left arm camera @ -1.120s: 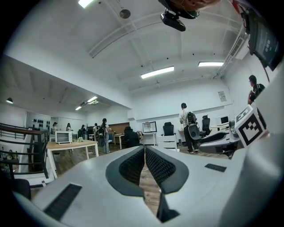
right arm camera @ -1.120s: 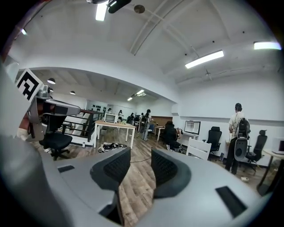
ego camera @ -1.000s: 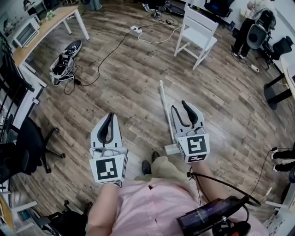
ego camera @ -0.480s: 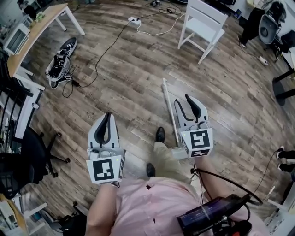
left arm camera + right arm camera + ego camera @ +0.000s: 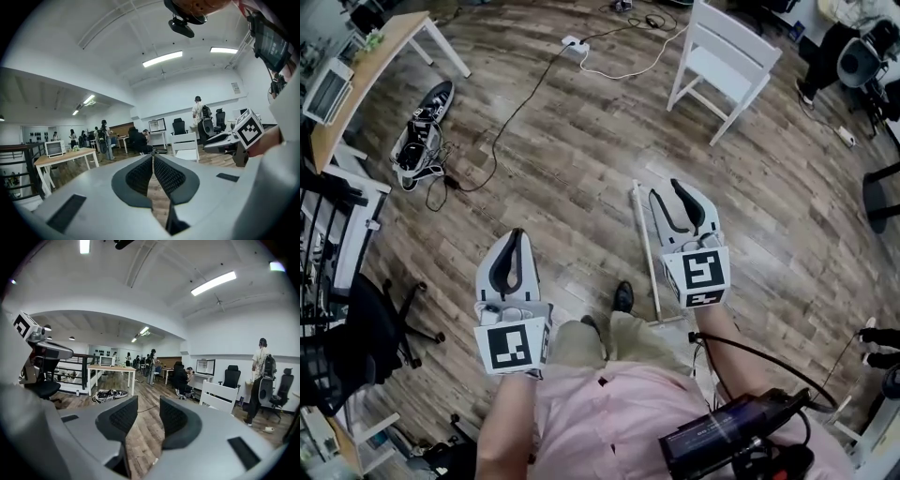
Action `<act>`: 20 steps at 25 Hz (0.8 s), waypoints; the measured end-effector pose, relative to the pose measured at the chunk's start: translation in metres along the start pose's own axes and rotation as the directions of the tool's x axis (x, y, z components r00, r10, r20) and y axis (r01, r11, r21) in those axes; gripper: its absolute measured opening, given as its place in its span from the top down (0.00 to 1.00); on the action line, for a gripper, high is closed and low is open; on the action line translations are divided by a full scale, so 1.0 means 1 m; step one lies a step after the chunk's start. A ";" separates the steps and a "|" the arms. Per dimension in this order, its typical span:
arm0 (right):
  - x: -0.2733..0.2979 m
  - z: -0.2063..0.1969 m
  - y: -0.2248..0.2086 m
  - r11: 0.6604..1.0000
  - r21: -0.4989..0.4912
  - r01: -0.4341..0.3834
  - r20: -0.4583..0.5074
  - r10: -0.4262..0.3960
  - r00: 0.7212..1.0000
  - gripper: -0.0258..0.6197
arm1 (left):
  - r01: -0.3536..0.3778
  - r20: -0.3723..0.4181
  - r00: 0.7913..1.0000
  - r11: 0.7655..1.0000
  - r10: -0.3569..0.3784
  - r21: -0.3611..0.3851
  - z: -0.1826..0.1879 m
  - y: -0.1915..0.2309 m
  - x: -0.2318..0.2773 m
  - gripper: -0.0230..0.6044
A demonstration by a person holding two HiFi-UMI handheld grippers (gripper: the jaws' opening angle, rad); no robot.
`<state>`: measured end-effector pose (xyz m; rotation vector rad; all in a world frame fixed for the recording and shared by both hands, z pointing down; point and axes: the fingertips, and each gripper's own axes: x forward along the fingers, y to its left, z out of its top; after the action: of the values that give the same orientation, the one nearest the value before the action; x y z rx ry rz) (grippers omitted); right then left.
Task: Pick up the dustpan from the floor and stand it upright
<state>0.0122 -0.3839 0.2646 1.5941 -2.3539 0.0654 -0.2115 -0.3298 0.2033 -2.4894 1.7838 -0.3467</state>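
Bright, even light from long white ceiling strip lamps (image 5: 162, 58); faint sheen on brown wooden plank floor (image 5: 787, 216); edges bend fisheye-round.

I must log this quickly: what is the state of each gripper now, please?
Left gripper: shut, nothing between its jaws.
Right gripper: open, empty.

Dustpan (image 5: 645, 246) flat on wood floor (image 5: 572, 164), its long handle just beside the right tool (image 5: 667, 191); left tool (image 5: 517, 234) well apart

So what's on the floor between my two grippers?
In the head view: the white handle of the dustpan, close beside the right gripper, and a black shoe; otherwise bare wood floor.
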 end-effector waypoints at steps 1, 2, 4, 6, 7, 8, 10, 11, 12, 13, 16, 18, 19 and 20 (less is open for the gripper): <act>0.007 0.001 -0.004 1.000 0.000 -0.001 0.000 0.001 1.000 0.73 | -0.002 -0.001 1.000 1.000 0.002 -0.002 0.001 0.001 0.006 0.93; 0.014 0.001 -0.008 1.000 0.000 -0.001 0.000 0.001 1.000 0.73 | -0.003 -0.003 1.000 1.000 0.003 -0.004 0.001 0.003 0.013 0.93; 0.028 0.001 -0.014 1.000 0.002 0.000 -0.003 0.000 1.000 0.73 | -0.002 -0.010 1.000 1.000 0.002 -0.005 0.000 0.006 0.026 0.93; 0.040 0.000 -0.019 1.000 0.009 0.001 -0.009 -0.001 1.000 0.73 | 0.000 -0.014 1.000 1.000 0.000 -0.006 -0.001 0.008 0.039 0.93; 0.045 -0.002 -0.021 1.000 0.013 0.001 -0.014 -0.001 1.000 0.73 | 0.004 -0.014 1.000 1.000 -0.004 -0.006 -0.002 0.009 0.046 0.93; 0.050 -0.005 -0.024 1.000 0.016 0.001 -0.021 -0.001 1.000 0.73 | 0.009 -0.014 1.000 1.000 -0.009 -0.007 -0.002 0.008 0.053 0.93; 0.063 -0.013 -0.031 1.000 0.021 0.003 -0.040 -0.002 0.999 0.73 | 0.022 -0.016 1.000 1.000 -0.023 -0.008 -0.006 0.007 0.071 0.93; 0.070 -0.019 -0.034 1.000 0.024 0.002 -0.050 -0.001 0.999 0.73 | 0.029 -0.019 0.999 1.000 -0.029 -0.009 -0.010 0.007 0.080 0.93; 0.078 -0.025 -0.036 1.000 0.027 0.001 -0.062 0.001 0.998 0.73 | 0.035 -0.024 0.999 0.999 -0.036 -0.012 -0.016 0.008 0.090 0.93; 0.087 -0.034 -0.038 1.000 0.029 -0.001 -0.076 0.003 0.997 0.73 | 0.042 -0.030 0.999 0.999 -0.042 -0.016 -0.023 0.008 0.100 0.93; 0.109 -0.067 -0.043 0.999 0.040 -0.007 -0.129 0.012 0.992 0.73 | 0.064 -0.062 0.996 0.998 -0.066 -0.030 -0.051 0.007 0.127 0.93; 0.125 -0.093 -0.047 0.999 0.052 -0.011 -0.162 0.019 0.987 0.73 | 0.079 -0.080 0.993 0.996 -0.082 -0.035 -0.072 0.006 0.145 0.93; 0.135 -0.106 -0.048 0.998 0.058 -0.014 -0.174 0.024 0.984 0.72 | 0.084 -0.087 0.992 0.996 -0.087 -0.037 -0.083 0.007 0.154 0.93; 0.144 -0.120 -0.048 0.998 0.065 -0.017 -0.186 0.029 0.982 0.72 | 0.087 -0.095 0.991 0.995 -0.091 -0.041 -0.095 0.008 0.163 0.93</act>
<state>0.0334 -0.5080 0.4119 1.5166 -2.2457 0.2849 -0.1894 -0.4776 0.3184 -2.6263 1.7314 -0.4514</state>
